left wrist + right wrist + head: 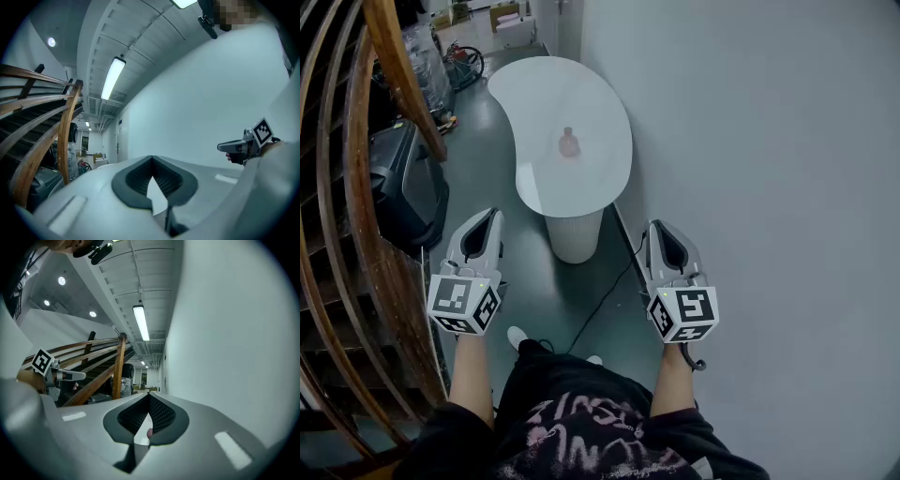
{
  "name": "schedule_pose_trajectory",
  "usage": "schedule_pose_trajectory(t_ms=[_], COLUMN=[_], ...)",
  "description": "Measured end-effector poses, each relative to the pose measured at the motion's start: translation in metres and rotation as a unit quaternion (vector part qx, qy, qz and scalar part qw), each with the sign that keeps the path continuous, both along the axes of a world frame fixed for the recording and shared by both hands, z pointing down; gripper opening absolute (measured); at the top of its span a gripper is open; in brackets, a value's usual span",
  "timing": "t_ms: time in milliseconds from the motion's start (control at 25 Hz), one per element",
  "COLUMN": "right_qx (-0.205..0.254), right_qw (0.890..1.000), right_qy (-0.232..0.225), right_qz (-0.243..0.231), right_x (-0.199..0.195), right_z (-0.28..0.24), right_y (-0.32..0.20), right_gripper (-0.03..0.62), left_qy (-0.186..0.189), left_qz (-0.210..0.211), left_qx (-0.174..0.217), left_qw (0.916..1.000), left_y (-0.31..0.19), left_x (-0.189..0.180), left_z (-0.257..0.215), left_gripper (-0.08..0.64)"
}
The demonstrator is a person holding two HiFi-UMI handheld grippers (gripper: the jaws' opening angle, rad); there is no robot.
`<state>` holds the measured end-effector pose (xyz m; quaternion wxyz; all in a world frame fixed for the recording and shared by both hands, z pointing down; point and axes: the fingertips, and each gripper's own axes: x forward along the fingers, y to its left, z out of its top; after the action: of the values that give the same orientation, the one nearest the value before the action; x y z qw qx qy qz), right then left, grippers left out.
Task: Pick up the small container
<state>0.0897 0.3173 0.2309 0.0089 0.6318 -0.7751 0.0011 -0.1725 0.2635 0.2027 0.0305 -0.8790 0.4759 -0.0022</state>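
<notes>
A small pink container (569,143) stands upright near the middle of a white kidney-shaped table (600,178), well ahead of both grippers. My left gripper (495,213) and right gripper (653,225) hang side by side above the floor, short of the table's near end. Both are shut with nothing held, jaw tips touching. In the left gripper view the jaws (151,158) meet over a sliver of white tabletop. In the right gripper view a pink speck of the container (149,431) shows below the joined tips (149,393).
A curved wooden stair railing (356,187) runs along the left, with a black bin (408,183) beside it. The table stands on a ribbed white pedestal (575,234). A black cable (600,305) trails across the grey floor. A white wall (769,187) closes the right side.
</notes>
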Motion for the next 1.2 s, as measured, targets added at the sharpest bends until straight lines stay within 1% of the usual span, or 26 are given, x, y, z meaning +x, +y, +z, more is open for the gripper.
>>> schedule_pose_trajectory(t_ms=[280,440,560,720,880,1040,1200], right_qx=[-0.003,0.008,0.008,0.006,0.005,0.005,0.004], right_qw=[1.000,1.000,1.000,1.000,1.000,0.999,0.999], right_qy=[-0.001,0.004,0.008,0.000,-0.007,-0.011,-0.007], right_qz=[0.000,-0.003,-0.008,-0.010,-0.018,-0.035,-0.046], right_x=[0.001,-0.001,-0.003,0.000,0.002,0.002,0.005], right_z=[0.008,0.003,0.001,0.005,0.008,0.009,0.011], right_y=[0.001,0.003,0.003,0.003,0.008,0.007,0.013], right_gripper=[0.009,0.009,0.012,0.012,0.014,0.014,0.015], left_qy=[0.004,0.016,0.008,0.000,-0.004,-0.018,-0.025], left_qz=[0.003,0.019,0.017,0.015,0.029,0.022,0.024], left_qx=[0.002,0.002,0.000,-0.004,-0.001,-0.007,-0.005], left_qw=[1.0000,0.9997,0.9998,0.9999,0.9996,0.9996,0.9994], left_y=[0.003,0.007,0.008,0.011,0.023,0.024,0.033], left_x=[0.003,0.007,0.010,0.016,0.025,0.034,0.043], left_z=[0.004,0.003,0.004,0.007,0.008,0.013,0.013], left_gripper=[0.000,0.000,0.000,0.000,0.000,0.002,0.002])
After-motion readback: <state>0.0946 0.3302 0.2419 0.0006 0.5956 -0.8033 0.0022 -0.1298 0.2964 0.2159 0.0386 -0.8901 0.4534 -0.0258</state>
